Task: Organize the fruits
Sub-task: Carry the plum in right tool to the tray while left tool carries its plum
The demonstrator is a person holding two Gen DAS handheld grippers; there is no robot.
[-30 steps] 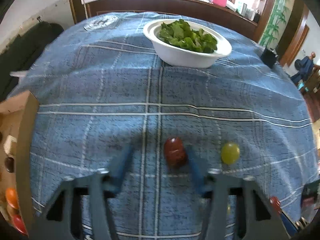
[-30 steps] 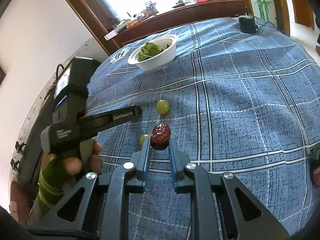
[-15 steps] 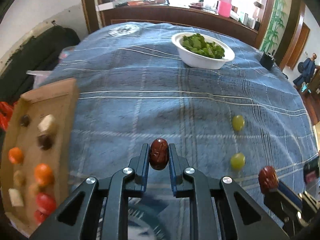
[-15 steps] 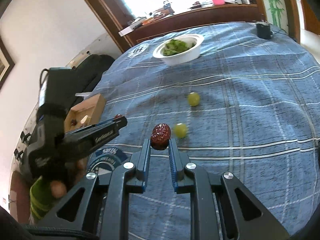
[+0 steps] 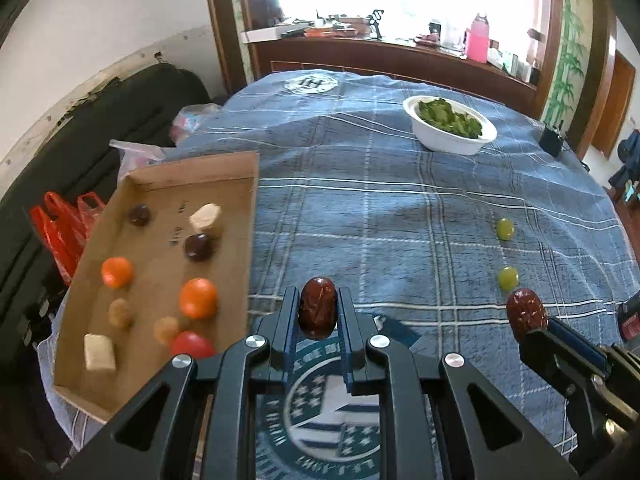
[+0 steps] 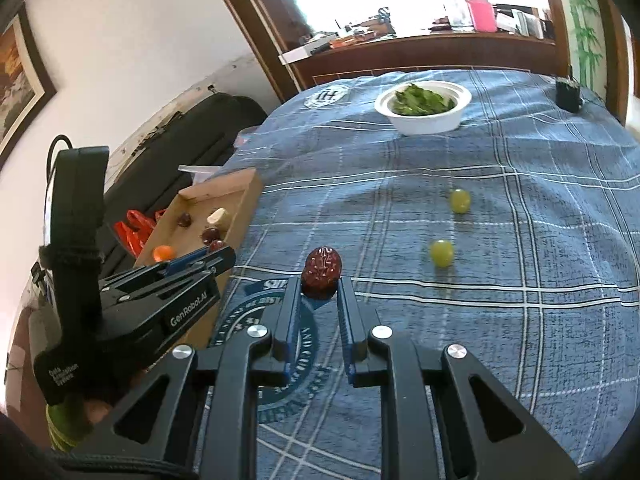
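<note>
My left gripper [image 5: 318, 306] is shut on a smooth red date [image 5: 318, 308], held above the blue cloth just right of the cardboard tray [image 5: 250, 216]. The tray holds several fruits, among them orange ones [image 5: 198, 298], dark ones [image 5: 197, 247] and pale chunks [image 5: 206, 216]. My right gripper [image 6: 320, 284] is shut on a wrinkled red date [image 6: 322, 266]; in the left wrist view this date [image 5: 526, 312] shows at the lower right. Two green grapes [image 6: 441, 253] [image 6: 459, 200] lie on the cloth ahead. In the right wrist view the left gripper [image 6: 216, 258] sits beside the tray [image 6: 240, 208].
A white bowl of green leaves [image 5: 450, 128] stands at the far side of the round table. A small black object [image 5: 551, 141] sits near the right edge. A dark sofa [image 5: 80, 136] and red bags [image 5: 60, 220] lie beyond the tray. A hand [image 6: 92, 404] holds the left gripper.
The left gripper closed on the smooth date, lifted it and swung left toward the tray. The right gripper kept its date and drifted left alongside.
</note>
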